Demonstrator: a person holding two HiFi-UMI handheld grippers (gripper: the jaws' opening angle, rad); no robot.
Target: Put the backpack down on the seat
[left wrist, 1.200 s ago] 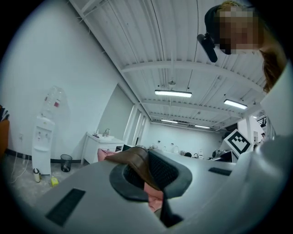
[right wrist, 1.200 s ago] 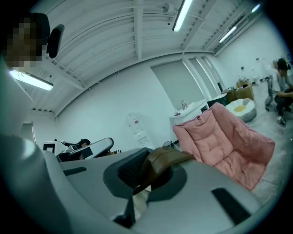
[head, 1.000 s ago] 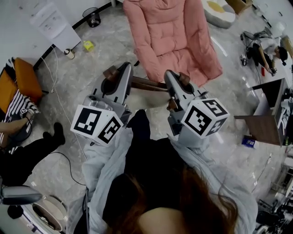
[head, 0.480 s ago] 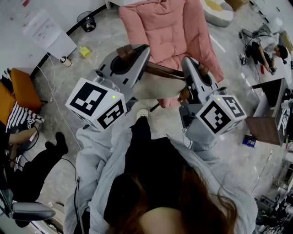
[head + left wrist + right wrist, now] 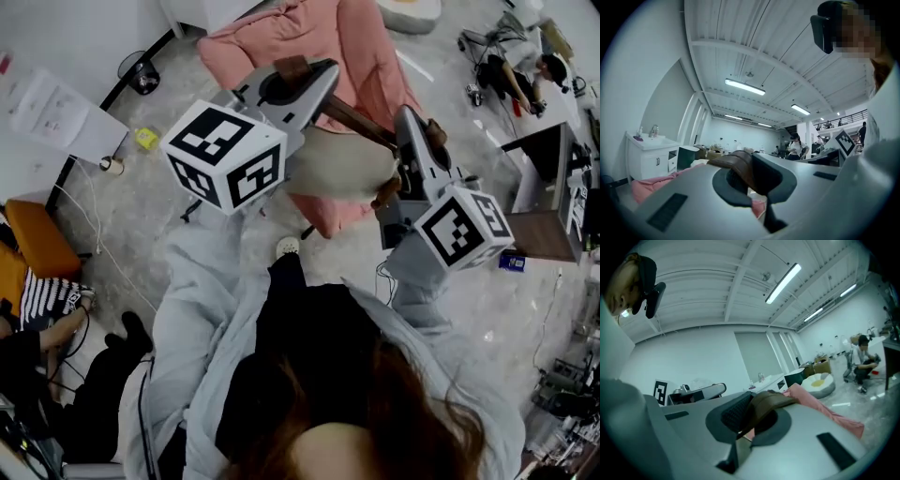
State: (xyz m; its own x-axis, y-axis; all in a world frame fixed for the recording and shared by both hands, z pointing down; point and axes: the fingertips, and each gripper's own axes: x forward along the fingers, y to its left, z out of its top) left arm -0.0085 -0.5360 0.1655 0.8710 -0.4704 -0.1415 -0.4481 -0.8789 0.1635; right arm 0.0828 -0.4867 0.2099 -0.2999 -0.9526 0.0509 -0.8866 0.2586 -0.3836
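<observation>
The backpack (image 5: 339,165) is pale beige with a brown leather strap (image 5: 356,118). It hangs in the air in front of the person's chest, over the front edge of the pink padded seat (image 5: 366,52). My left gripper (image 5: 292,73) is shut on one end of the strap and my right gripper (image 5: 434,131) is shut on the other end. In the left gripper view the brown strap (image 5: 736,164) sits pinched in my left gripper (image 5: 751,177). In the right gripper view the strap (image 5: 771,401) lies pinched in my right gripper (image 5: 749,419), with the pink seat (image 5: 826,411) behind.
A person sits on the floor at the left (image 5: 42,323) beside an orange seat (image 5: 33,234). A black bin (image 5: 143,75) stands by the wall. A dark desk (image 5: 548,183) is at the right, with another person (image 5: 511,75) beyond. A white sink cabinet (image 5: 649,157) shows in the left gripper view.
Both grippers have risen and moved forward with the strap, carrying the backpack from low in front of the seat to over its front edge. The left gripper came closest to the camera.
</observation>
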